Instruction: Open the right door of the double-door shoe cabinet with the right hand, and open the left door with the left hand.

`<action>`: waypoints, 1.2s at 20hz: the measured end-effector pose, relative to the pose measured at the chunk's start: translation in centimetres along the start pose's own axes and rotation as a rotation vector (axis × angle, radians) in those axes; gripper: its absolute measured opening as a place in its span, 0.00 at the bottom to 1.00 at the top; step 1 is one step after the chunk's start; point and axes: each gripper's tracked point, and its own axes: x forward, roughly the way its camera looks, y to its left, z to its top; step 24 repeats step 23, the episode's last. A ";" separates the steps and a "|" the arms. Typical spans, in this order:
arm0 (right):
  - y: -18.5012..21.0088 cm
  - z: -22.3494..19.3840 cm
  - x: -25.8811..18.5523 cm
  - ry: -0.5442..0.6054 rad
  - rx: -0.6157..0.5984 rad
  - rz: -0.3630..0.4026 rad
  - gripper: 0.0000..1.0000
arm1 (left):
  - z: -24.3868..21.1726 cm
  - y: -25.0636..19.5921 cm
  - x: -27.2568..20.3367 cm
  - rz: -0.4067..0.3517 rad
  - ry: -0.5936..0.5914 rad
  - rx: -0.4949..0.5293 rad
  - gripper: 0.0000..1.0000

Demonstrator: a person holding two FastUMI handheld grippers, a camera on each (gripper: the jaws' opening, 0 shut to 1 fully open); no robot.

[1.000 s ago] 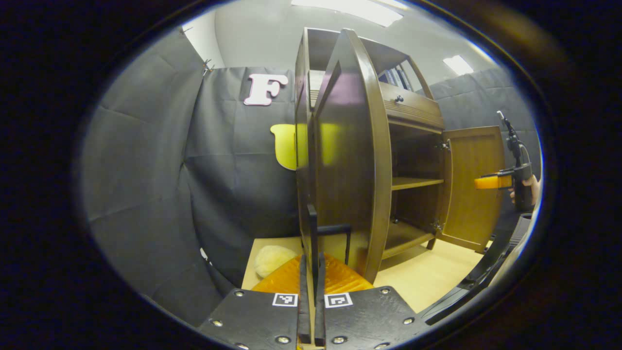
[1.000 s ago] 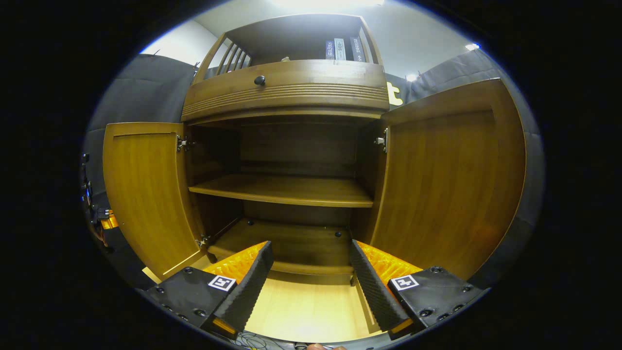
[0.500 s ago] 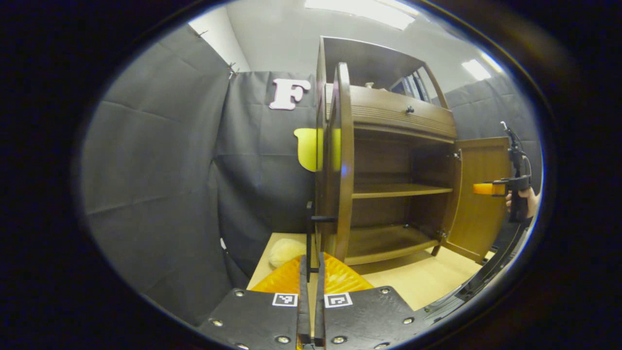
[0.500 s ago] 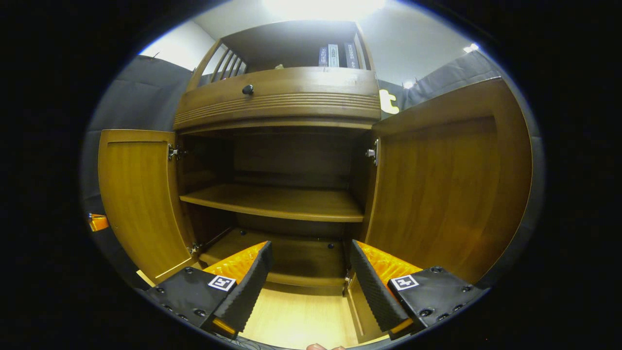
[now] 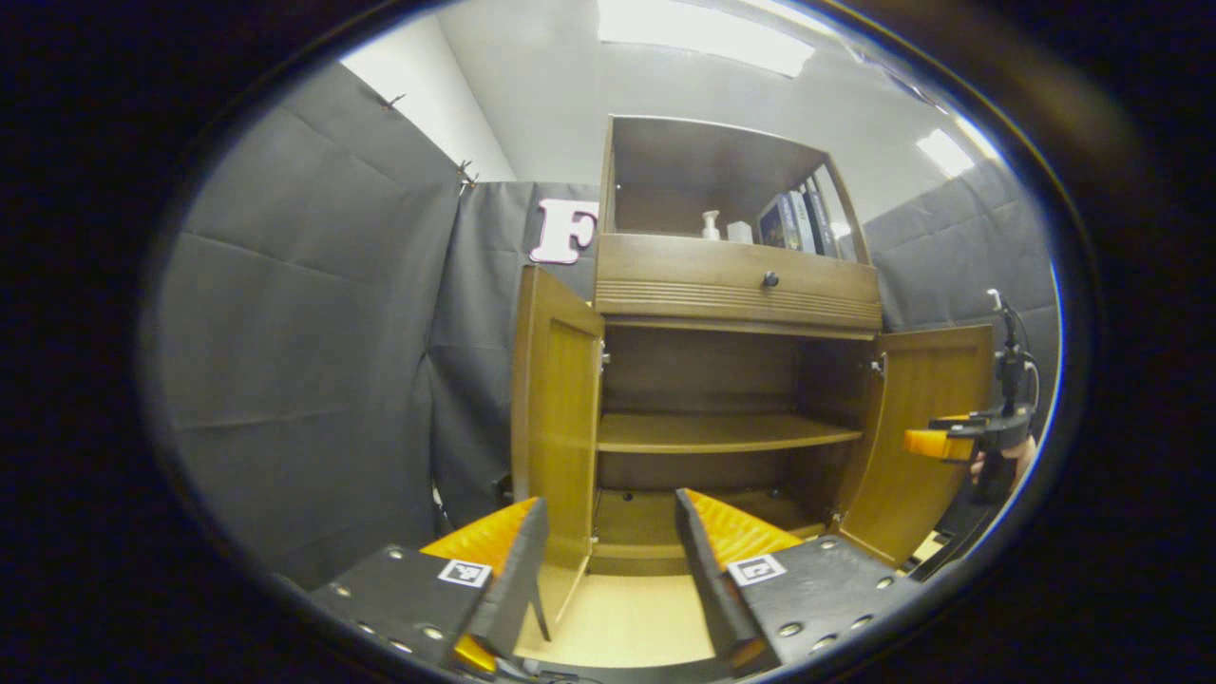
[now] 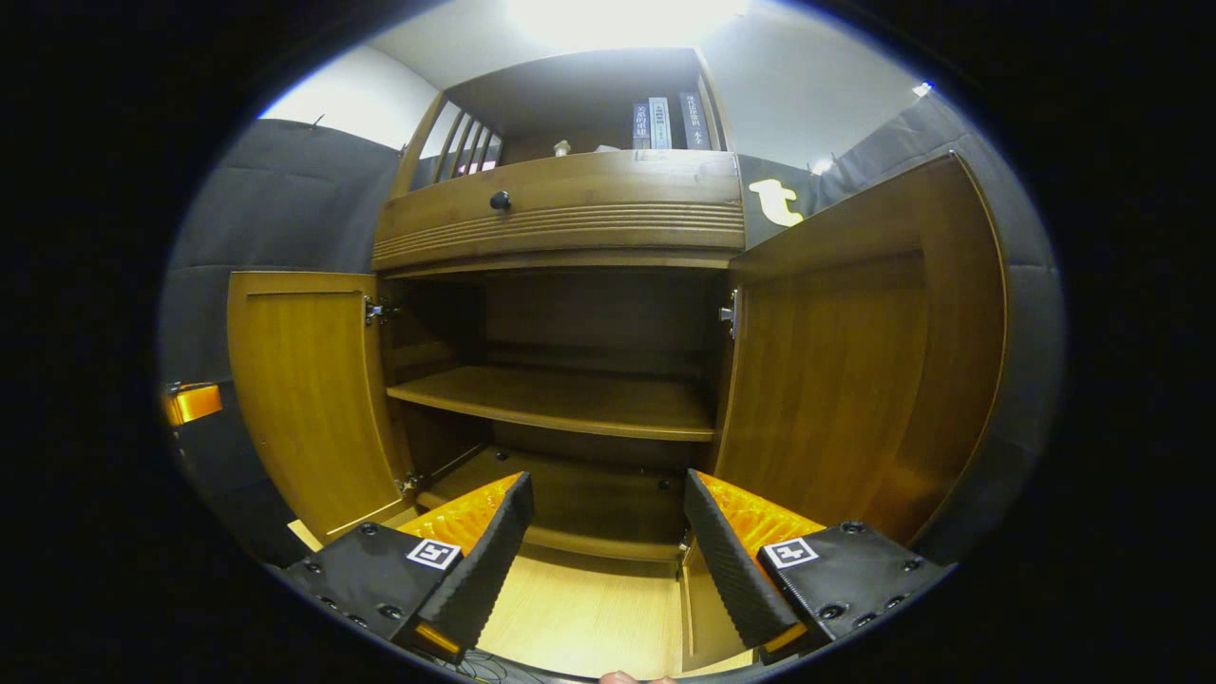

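The brown wooden shoe cabinet stands ahead with both lower doors swung wide. In the left gripper view the left door hangs open just beyond my left gripper, which is open and holds nothing. The right door stands open at the far side, and my right gripper hovers in front of it, held by a hand. In the right gripper view my right gripper is open and empty, facing the bare shelf between the left door and the right door.
A drawer with a dark knob sits above the doors. Books and a small bottle stand in the top compartment. Black cloth walls close in the booth. The light wooden floor lies under the grippers.
My left gripper was shut on the left door's handle; it has let go, opened and drawn back to face the cabinet front. The left door has swung fully open. The right gripper barely moved.
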 end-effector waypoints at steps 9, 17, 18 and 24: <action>1.9 0.5 -4.5 -0.072 -0.025 0.180 0.98 | 0.4 -6.0 -2.7 0.126 -0.032 -0.087 0.95; 2.4 -0.5 -6.1 -0.077 -0.006 0.241 0.97 | 1.4 -7.8 -4.1 0.169 0.011 -0.006 0.95; 2.7 -0.7 -6.1 -0.069 -0.002 0.249 0.96 | 1.2 -7.7 -4.0 0.175 0.021 -0.001 0.95; 2.1 -0.7 -6.1 -0.047 -0.025 0.206 0.97 | 0.6 -7.5 -3.9 0.142 0.026 -0.010 0.95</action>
